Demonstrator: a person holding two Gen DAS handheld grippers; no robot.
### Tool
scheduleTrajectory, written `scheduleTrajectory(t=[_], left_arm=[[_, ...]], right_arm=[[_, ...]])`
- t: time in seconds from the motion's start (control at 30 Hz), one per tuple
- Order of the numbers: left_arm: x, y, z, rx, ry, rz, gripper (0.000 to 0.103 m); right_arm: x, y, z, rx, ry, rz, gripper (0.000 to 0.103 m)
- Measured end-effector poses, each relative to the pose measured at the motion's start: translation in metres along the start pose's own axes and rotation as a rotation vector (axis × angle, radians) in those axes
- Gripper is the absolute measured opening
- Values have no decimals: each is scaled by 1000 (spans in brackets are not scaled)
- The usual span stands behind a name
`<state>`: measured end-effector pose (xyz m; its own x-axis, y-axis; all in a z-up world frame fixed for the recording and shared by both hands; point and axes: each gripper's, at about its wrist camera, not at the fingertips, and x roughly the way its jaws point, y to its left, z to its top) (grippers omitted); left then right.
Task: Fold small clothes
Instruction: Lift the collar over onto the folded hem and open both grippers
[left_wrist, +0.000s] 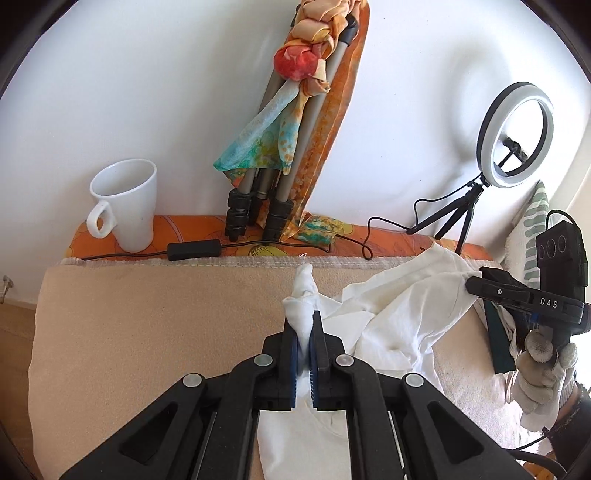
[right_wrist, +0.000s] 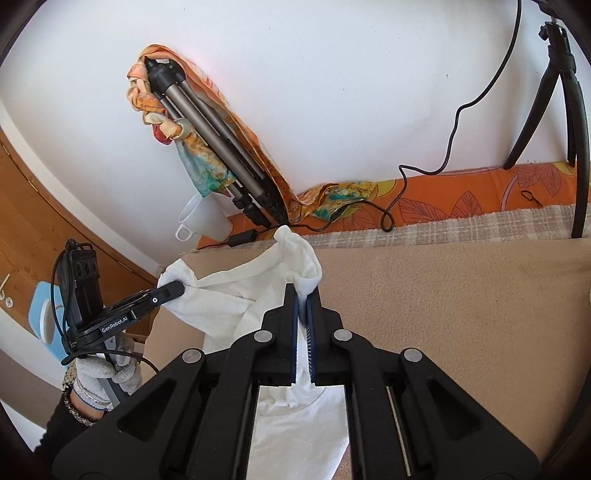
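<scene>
I read "GenRobot.AI" on my left gripper (right_wrist: 173, 290) and "DAS" on my right gripper (left_wrist: 474, 286). Both are clenched on bunched corners of the white garment (left_wrist: 399, 306), which hangs between them, raised above the beige blanket (left_wrist: 147, 314). Its lower part is hidden behind the gripper bodies. A gloved hand (right_wrist: 107, 369) holds the left one. The white mug (left_wrist: 123, 203) bears no print.

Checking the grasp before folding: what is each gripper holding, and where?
Both the left gripper and right gripper pinch bunched edges of the white cotton garment.
</scene>
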<state>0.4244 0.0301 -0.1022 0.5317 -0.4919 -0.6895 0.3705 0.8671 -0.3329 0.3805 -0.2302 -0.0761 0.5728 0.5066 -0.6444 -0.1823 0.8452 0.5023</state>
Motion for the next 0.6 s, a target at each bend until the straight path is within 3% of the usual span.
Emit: scheduleTrajectory(t=[0.33,0.6], left_arm=[[-66,-17,-58,3,-28,3,2],[-103,-25,-140,-5,-15,25,2]], right_arm=[[-69,45,-64,-50,-18,25,6],[-99,64,-149,-88,36,13,6]])
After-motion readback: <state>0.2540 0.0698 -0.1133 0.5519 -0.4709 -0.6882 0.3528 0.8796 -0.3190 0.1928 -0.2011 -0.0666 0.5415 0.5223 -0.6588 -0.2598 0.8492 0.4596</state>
